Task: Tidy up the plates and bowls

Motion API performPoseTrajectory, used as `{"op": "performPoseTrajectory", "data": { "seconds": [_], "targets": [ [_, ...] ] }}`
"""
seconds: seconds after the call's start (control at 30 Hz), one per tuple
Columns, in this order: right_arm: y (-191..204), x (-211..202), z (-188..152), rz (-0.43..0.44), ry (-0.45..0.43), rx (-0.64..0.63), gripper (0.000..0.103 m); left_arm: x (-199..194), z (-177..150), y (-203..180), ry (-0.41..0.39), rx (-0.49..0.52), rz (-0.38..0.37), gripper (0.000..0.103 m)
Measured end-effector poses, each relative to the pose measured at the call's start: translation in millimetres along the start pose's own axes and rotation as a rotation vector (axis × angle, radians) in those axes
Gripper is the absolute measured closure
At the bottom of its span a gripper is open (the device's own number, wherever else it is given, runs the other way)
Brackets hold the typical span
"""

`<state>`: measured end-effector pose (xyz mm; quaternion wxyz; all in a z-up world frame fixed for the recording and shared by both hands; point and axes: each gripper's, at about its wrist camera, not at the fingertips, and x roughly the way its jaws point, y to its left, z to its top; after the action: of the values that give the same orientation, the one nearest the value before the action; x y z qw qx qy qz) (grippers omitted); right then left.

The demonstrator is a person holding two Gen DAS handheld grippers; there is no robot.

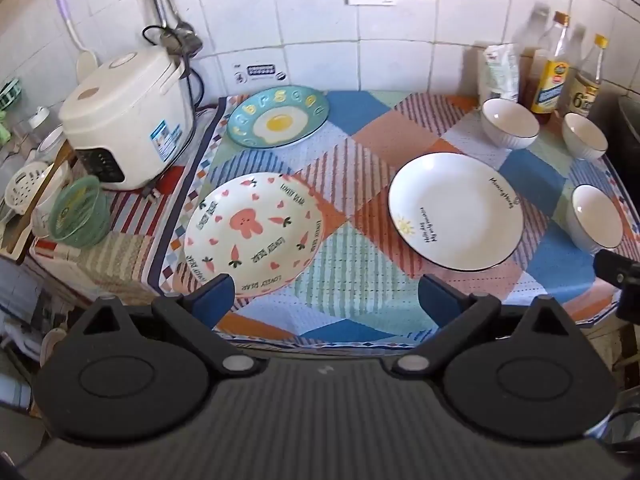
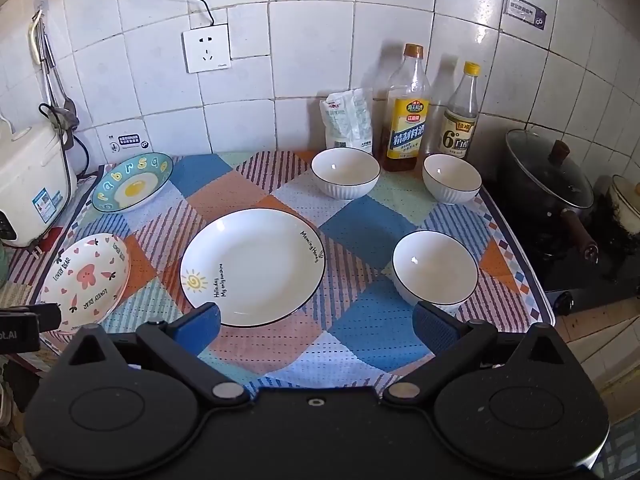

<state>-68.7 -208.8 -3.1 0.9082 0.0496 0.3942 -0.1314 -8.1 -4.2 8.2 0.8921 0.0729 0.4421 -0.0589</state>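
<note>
1. Plates and bowls all on the patchwork cloth (image 2: 352, 344) covering the counter; none stacked.
2. Sun plate (image 2: 253, 267) at centre, white with dark rim. Rabbit plate (image 2: 86, 280) near left, at the cloth's left edge. Egg plate (image 2: 132, 182) far left, just beside the rice cooker (image 1: 128, 120).
3. Three white bowls to the right: far-middle bowl (image 2: 345, 174), far-right bowl (image 2: 452, 178), near-right bowl (image 2: 435, 267). All upright, apart from each other.
4. Left tool (image 1: 326, 300): jaws wide, nothing between, hovering at near edge between rabbit plate and sun plate.
5. Right tool (image 2: 316, 326): jaws wide, nothing held, above the near edge between sun plate and near-right bowl.
6. Two bottles (image 2: 404, 120) and a pouch (image 2: 348, 120) against far tiled wall.
</note>
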Motion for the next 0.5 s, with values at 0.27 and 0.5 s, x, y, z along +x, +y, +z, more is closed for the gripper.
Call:
{"op": "performPoseTrajectory", "data": {
  "seconds": [0.27, 0.5],
  "targets": [
    [-2.1, -3.7, -8.0, 0.044, -0.018, 0.019, 0.000, 1.8, -8.9, -2.6, 0.018, 0.015, -0.030, 0.003],
    [-0.3, -4.4, -10.8, 0.050, -0.017, -0.007, 0.000, 3.4, -14.7, 2.4, 0.037, -0.011, -0.037, 0.003]
  ]
}}
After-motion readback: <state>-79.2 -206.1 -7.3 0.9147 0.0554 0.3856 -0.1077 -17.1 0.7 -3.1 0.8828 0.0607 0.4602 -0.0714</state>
